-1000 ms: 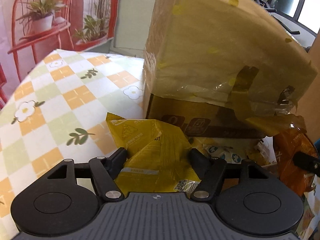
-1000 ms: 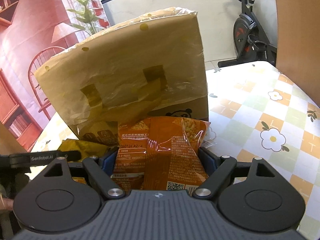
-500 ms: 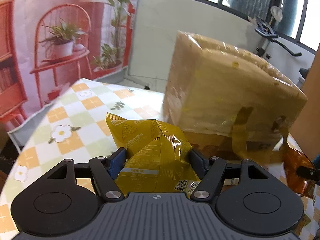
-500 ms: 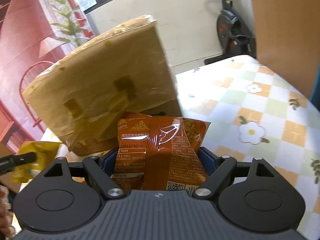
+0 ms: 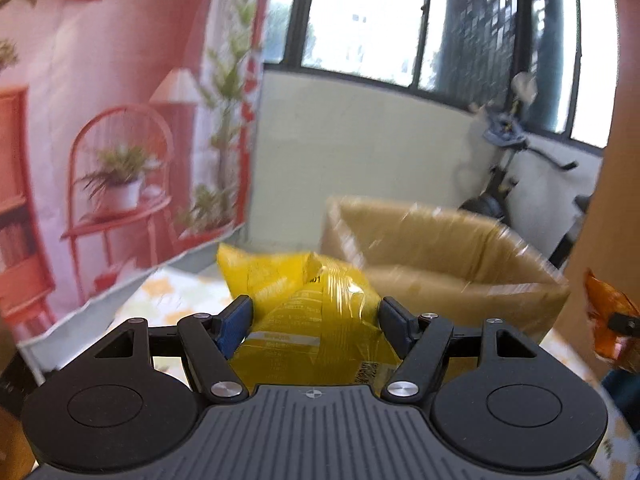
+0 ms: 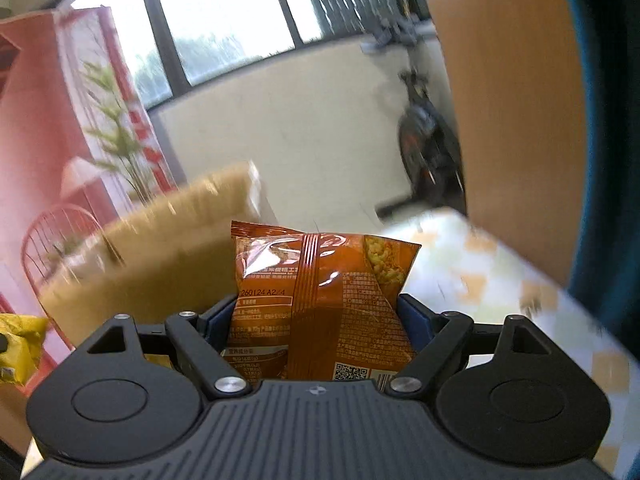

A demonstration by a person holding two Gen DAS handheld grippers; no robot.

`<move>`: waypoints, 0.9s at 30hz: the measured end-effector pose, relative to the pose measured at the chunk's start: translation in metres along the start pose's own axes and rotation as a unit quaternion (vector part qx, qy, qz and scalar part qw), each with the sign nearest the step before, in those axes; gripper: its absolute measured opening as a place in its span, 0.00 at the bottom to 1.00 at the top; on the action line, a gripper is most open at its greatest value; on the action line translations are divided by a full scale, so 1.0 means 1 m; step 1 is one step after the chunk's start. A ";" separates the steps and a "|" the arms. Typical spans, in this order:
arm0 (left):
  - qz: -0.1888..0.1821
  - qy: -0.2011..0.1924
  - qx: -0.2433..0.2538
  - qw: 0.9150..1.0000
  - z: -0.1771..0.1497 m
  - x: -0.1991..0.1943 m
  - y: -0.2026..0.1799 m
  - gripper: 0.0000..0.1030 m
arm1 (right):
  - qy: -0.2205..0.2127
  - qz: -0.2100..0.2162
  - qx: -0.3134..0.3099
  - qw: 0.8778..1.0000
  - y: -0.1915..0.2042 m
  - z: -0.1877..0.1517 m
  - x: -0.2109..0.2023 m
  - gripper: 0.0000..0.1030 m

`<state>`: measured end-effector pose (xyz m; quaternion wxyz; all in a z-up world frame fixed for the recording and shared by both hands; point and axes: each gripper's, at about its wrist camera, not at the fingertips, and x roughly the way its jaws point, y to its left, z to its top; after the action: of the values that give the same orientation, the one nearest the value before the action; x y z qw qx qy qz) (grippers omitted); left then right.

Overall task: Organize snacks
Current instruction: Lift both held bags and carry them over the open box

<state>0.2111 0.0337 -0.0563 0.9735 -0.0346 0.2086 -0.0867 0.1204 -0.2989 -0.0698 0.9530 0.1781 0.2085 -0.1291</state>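
Observation:
My left gripper [image 5: 316,316] is shut on a yellow snack bag [image 5: 304,300] and holds it in the air, high above the table. My right gripper [image 6: 320,316] is shut on an orange snack bag [image 6: 320,280], also lifted. A tape-wrapped cardboard box [image 5: 440,248] stands on the table beyond both bags; it also shows in the right wrist view [image 6: 160,248], blurred. The orange bag shows at the right edge of the left wrist view [image 5: 608,316]; the yellow bag shows at the left edge of the right wrist view [image 6: 18,344].
A checked floral tablecloth [image 6: 480,280] covers the table. A pink printed backdrop [image 5: 100,140] hangs at left. An exercise bike [image 5: 508,168] stands by the window wall. A brown panel [image 6: 512,100] rises at right.
Both grippers have risen and tilted up with their bags. The box now sits lower and farther in both views, and the windows have come into view.

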 end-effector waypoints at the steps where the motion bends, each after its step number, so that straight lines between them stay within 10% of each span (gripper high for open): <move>1: -0.008 -0.009 0.002 1.000 0.008 0.000 -0.005 0.50 | -0.013 0.007 -0.006 1.000 0.006 0.008 -0.002 0.82; 11: -0.058 0.018 -0.003 0.998 0.021 0.036 -0.045 0.47 | -0.053 0.067 -0.056 0.995 0.055 0.046 0.026 0.82; 15: -0.061 0.055 -0.027 0.996 -0.012 0.037 -0.013 0.79 | -0.033 0.083 -0.058 0.994 0.056 0.033 0.029 0.82; 18: -0.050 0.099 -0.052 0.992 -0.042 0.036 0.019 0.81 | -0.016 0.082 -0.049 0.995 0.050 0.025 0.031 0.82; 27: -0.017 0.229 -0.243 0.943 -0.100 0.061 0.091 0.83 | 0.000 0.072 -0.036 0.997 0.041 0.008 0.030 0.82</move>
<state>0.2391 0.1083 -0.1811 0.8599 -0.2529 0.4399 -0.0558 0.1627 -0.2701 -0.0639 0.9655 0.1580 0.1999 -0.0527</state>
